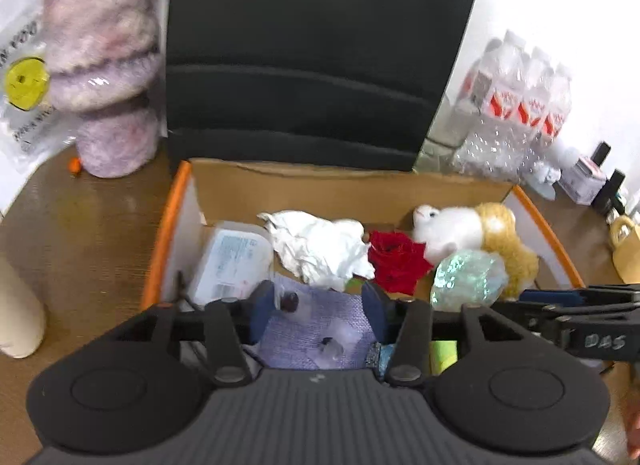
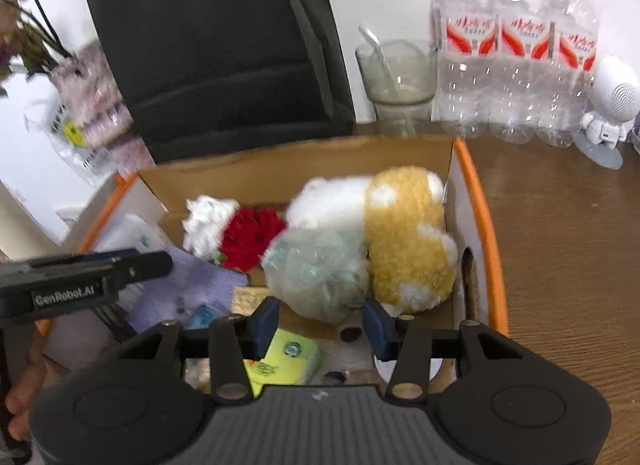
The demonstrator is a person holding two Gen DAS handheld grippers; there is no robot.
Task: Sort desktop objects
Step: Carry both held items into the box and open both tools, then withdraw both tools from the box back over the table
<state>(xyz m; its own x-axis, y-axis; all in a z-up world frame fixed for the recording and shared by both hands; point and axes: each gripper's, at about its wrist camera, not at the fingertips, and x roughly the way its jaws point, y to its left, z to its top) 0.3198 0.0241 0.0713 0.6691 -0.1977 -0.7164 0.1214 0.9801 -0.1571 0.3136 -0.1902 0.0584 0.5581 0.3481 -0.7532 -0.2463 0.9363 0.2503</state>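
A cardboard box with an orange rim (image 1: 168, 225) (image 2: 480, 225) stands on the wooden desk. It holds a clear plastic container (image 1: 232, 261), crumpled white paper (image 1: 320, 245), a red flower (image 1: 394, 261), a white and yellow plush toy (image 2: 408, 241), a shiny greenish bag (image 2: 316, 269), a purple cloth (image 1: 320, 329) and a yellow-green packet (image 2: 288, 361). My left gripper (image 1: 319, 301) hangs open over the purple cloth, pads apart from it. My right gripper (image 2: 320, 317) hangs open over the packet and in front of the bag, gripping nothing. Each gripper shows at the edge of the other's view.
A black bag (image 1: 312, 45) stands right behind the box. Beside it are a fluffy pink-purple bundle (image 1: 104, 65) on the left, and a glass cup (image 2: 400, 81), packed water bottles (image 2: 516, 45) and a white astronaut figure (image 2: 612, 105) on the right. Bare wooden desk (image 2: 560, 245) lies right of the box.
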